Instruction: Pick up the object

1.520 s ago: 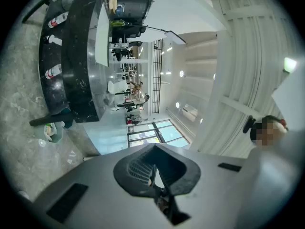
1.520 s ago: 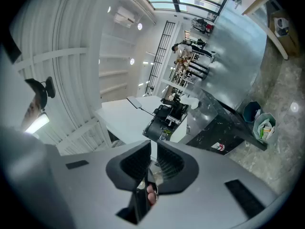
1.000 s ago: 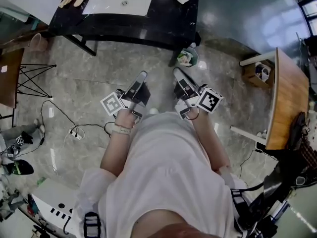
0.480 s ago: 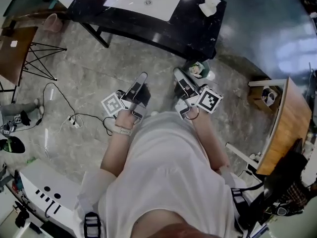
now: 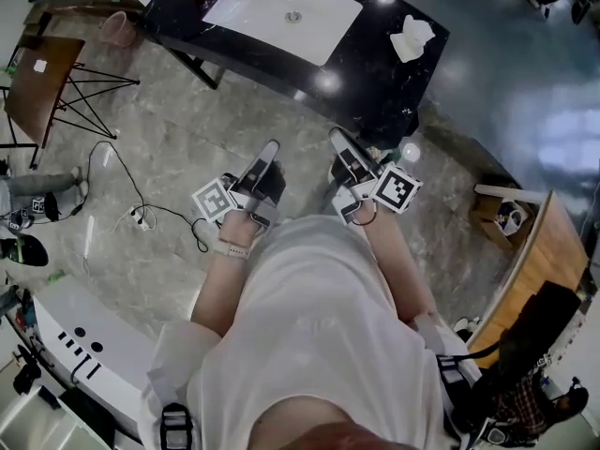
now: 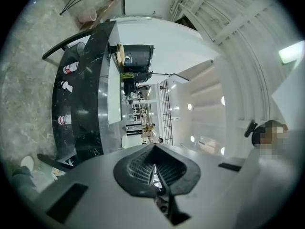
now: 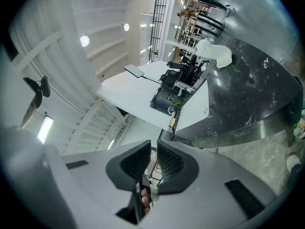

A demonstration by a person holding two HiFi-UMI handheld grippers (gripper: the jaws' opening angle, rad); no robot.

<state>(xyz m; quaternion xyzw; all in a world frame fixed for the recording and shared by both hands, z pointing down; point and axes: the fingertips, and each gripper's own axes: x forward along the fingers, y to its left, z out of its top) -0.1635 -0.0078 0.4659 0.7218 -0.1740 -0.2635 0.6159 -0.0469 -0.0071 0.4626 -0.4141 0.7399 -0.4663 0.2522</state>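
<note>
1. The object to pick up is not singled out by anything in view. My best guess is the crumpled white wad (image 5: 412, 37) on the black bench (image 5: 361, 78). It lies ahead of the right claw (image 5: 336, 136) and a little to its right, well apart from it.
2. Both claws are held side by side in front of the person's body and point forward over the marble floor (image 5: 169, 157). I judge this a carrying pose for an approach, because nothing on the bench is within reach of either claw.
3. The left claw (image 5: 270, 145) is closed. In its own view the 2 ribbed pads meet at their tips, with nothing between them.
4. The right claw is also closed and empty. Its own view shows only a thin sliver of gap between the pads, and the wad (image 7: 214, 54) lies far ahead, up and to the right.
5. A white basin (image 5: 281, 3) is set into the bench ahead of the left claw.
6. By my reading the pickup has not begun. A claw must first get near the wad and open.
</note>
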